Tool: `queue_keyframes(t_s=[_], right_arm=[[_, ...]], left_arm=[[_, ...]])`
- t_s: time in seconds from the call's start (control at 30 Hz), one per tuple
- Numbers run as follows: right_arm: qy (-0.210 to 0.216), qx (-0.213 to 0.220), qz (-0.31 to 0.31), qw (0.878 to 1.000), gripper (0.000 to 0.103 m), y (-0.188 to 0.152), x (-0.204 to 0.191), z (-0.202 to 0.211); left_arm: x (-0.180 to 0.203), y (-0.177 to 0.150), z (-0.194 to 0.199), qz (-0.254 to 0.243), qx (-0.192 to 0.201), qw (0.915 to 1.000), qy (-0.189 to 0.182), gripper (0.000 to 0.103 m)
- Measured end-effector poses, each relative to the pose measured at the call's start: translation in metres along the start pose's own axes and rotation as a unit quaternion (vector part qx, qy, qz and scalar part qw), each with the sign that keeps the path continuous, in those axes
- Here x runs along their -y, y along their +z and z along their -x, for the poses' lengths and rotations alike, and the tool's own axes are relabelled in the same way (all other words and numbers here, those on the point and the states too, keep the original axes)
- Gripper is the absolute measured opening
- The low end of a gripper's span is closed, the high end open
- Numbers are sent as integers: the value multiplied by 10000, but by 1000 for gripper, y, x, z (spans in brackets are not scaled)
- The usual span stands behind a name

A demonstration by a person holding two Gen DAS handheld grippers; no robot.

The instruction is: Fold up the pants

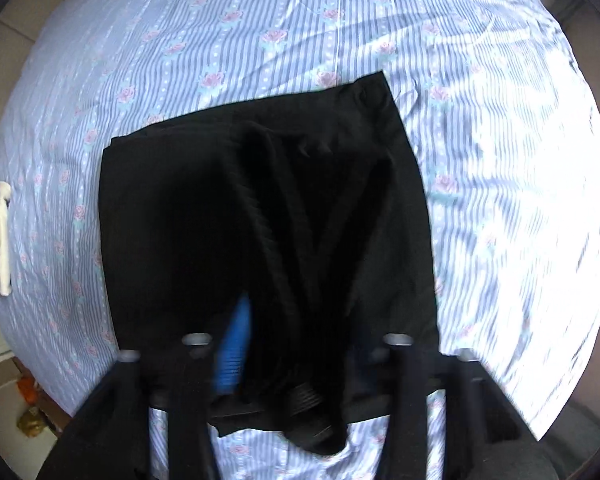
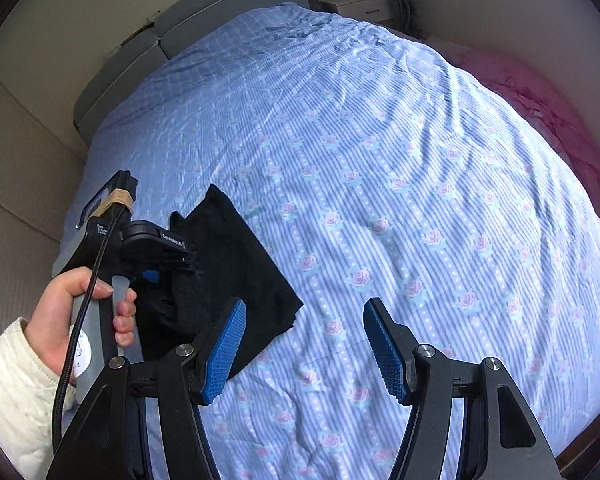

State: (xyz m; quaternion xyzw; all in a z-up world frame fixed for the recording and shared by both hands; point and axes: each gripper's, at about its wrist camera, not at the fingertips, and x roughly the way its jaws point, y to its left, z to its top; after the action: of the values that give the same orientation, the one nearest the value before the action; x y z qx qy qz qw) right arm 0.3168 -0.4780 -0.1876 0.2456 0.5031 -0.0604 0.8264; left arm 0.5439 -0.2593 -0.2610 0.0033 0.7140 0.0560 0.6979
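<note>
— Grippers first: what has each got?

— My left gripper (image 1: 296, 344) is clamped on a bunched fold of the black pants (image 1: 260, 208); cloth drapes over its fingers, one blue pad (image 1: 236, 352) showing beside it. My right gripper (image 2: 304, 344) stands wide apart, touching nothing, above the striped floral bedsheet (image 2: 380, 160).

— And the pants?

— Mostly flat on the sheet, folded into a rough rectangle, near edge lifted in my left grip. My left hand (image 2: 80, 320) grasps that handle, just beside them.
</note>
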Motion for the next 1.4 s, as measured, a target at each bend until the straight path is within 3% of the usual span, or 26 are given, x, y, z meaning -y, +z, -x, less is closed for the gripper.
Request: queue_keyframes(t_s=[0.1, 0.23, 0.33, 0.5, 0.7, 0.9, 1.07, 1.3, 1.4], right_arm=[[176, 27, -65, 9998, 63, 3, 6, 1], [423, 115, 61, 9990, 63, 3, 5, 6], [630, 94, 291, 9975, 63, -2, -2, 4], [924, -18, 838, 9922, 63, -15, -24, -14], [1043, -516, 1332, 9842, 63, -20, -57, -66], [1011, -1016, 1512, 9780, 63, -14, -75, -123], [889, -1434, 1527, 9738, 63, -10, -82, -169], [569, -1867, 1512, 9690, 62, -14, -90, -212], [516, -1716, 1748, 9682, 44, -13, -97, -205]], left_arm=[[-1, 2, 27, 189, 277, 9974, -641, 68], [-28, -8, 64, 206, 672, 9927, -976, 73], [-54, -30, 78, -80, 780, 9901, -1163, 73], [-91, -79, 72, -517, 1013, 9916, -611, 73], [-127, -124, 36, -796, 1193, 9894, -215, 73], [-169, -157, -10, 119, 732, 9971, -180, 73], [-189, -168, -31, 982, 424, 9936, -359, 73], [-194, -163, -41, 825, 342, 9956, -295, 73], [-196, -161, -42, 847, 335, 9953, -330, 73]])
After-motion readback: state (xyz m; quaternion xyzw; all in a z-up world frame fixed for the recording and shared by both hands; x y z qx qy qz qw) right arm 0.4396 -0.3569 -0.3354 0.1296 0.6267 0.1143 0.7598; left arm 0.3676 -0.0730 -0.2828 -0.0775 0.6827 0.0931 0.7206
